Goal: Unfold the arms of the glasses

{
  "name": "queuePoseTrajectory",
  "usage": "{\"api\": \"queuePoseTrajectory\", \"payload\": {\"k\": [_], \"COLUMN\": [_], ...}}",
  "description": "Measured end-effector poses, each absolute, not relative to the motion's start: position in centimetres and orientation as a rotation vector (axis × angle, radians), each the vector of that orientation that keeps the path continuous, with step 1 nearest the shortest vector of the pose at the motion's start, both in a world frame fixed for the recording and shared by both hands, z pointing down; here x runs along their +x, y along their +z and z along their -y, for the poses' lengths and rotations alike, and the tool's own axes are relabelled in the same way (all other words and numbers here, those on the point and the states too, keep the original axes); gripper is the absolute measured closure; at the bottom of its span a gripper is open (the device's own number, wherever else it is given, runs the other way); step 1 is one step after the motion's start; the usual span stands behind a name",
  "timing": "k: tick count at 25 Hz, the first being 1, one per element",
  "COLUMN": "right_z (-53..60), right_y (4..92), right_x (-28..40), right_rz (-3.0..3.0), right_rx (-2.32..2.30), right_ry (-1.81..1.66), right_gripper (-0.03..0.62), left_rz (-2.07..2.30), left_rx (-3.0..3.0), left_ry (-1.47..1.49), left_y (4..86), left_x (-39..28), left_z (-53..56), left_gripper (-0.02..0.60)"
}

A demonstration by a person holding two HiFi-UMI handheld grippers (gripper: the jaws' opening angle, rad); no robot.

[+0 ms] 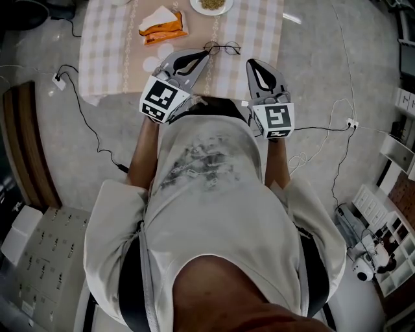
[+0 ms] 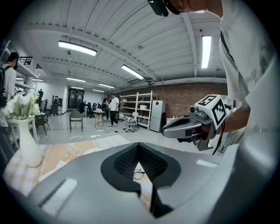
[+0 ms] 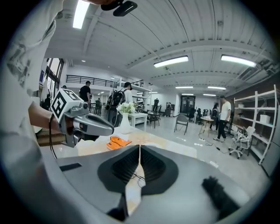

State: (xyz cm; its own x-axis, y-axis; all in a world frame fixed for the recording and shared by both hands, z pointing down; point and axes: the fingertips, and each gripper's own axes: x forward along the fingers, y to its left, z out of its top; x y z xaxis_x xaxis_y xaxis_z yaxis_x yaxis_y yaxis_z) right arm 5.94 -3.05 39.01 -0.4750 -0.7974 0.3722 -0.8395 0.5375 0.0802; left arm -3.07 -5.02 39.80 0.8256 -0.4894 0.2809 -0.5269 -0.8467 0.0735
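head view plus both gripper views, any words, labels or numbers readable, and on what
None can be read.
Orange packet: print too small.
Shirt: grey graphic, blurred, no words legible.
Marker cubes: black-and-white square codes, no letters.
Red mark on the white cabinet: too small.

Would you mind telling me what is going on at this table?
A person stands at a table covered with a checked cloth, holding a gripper in each hand. The left gripper and right gripper are both shut and empty, poised just short of the glasses, which lie untouched on it. An orange packet and a plate sit farther back.
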Motion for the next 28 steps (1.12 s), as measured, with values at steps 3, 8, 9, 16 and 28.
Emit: {"api": "queuePoseTrajectory", "payload": {"k": [3,8,9,16,28], "right_z": [3.7,4.5,4.6,5.7,7.0], "right_y": [39.6,40.4,40.5,41.9,44.3], "right_x": [6.3,6.4,6.4,6.4,6.7], "right_rz": [2.397,2.379,2.377,2.366,2.324], "right_rx": [1.333,1.317,1.313,1.279,1.228], "right_ry": [0.165,0.172,0.173,0.182,0.204], "right_gripper": [0.576,0.576,0.576,0.576,0.576], "left_rz": [0.776,0.748,0.745,0.738,0.673], "left_rx": [2.856,2.846,2.843,2.825,2.794], "left_ry": [0.433,0.491,0.502,0.573,0.676], "left_y": [41.0,42.6,42.9,44.6,47.8], "left_x": [-2.6,-2.0,-2.0,-1.5,-0.6], "left_z": [5.5,6.0,6.1,6.7,8.0], "left_gripper": [0.572,0.571,0.571,0.571,0.558]}}
